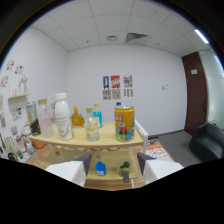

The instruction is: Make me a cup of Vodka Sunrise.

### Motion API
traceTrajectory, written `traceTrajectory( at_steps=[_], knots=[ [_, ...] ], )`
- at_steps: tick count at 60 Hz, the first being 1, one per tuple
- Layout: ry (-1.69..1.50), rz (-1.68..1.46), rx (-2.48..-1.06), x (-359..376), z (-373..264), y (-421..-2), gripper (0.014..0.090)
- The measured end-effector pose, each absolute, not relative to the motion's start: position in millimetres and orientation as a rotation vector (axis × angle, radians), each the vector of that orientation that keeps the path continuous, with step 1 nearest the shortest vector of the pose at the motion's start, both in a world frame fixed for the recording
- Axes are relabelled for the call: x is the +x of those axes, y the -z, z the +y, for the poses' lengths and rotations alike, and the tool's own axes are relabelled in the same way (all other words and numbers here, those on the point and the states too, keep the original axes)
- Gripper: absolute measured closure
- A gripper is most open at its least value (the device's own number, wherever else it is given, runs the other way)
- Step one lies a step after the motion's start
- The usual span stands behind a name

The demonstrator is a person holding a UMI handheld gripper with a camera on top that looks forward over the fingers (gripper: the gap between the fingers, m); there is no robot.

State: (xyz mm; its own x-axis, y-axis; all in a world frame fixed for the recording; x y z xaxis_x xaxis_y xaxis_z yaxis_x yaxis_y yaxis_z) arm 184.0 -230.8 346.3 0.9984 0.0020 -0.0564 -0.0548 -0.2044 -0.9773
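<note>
Gripper view: the gripper (114, 167) stands with its jaws apart and empty, aimed at a light wooden cart (107, 141) well beyond them. On the top shelf stand the drink ingredients in a row, presumably for easy reach: an orange-yellow juice bottle (124, 122) ahead and slightly right of the jaws, a clear glass bottle (92, 126) just left of it, a white bottle (62, 117) further left. Nothing is grasped; in my judgement, selection has not begun.
</note>
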Motion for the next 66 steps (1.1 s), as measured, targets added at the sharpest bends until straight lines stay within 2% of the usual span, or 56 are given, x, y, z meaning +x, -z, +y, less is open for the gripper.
traceTrajectory(
  at_steps=[8, 16, 17, 18, 19, 20, 23, 34, 57, 66],
  knots=[
    [-0.062, 0.066, -1.725, 208, -186, -380, 0.0188],
    [-0.062, 0.059, -1.709, 218, -147, -394, 0.0189],
    [-0.057, 0.058, -1.708, 219, -142, -394, 0.0249],
    [-0.056, 0.054, -1.708, 219, -138, -394, 0.0265],
    [-0.057, 0.049, -1.710, 219, -134, -394, 0.0207],
    [-0.059, 0.045, -1.711, 220, -131, -393, 0.0215],
    [-0.062, 0.040, -1.712, 219, -121, -392, 0.0251],
    [-0.059, 0.025, -1.722, 215, -105, -387, 0.0504],
    [-0.055, 0.036, -1.732, 214, -110, -390, 0.0533],
    [-0.012, 0.014, -1.690, 213, -133, -411, 0.0536]
  ],
)
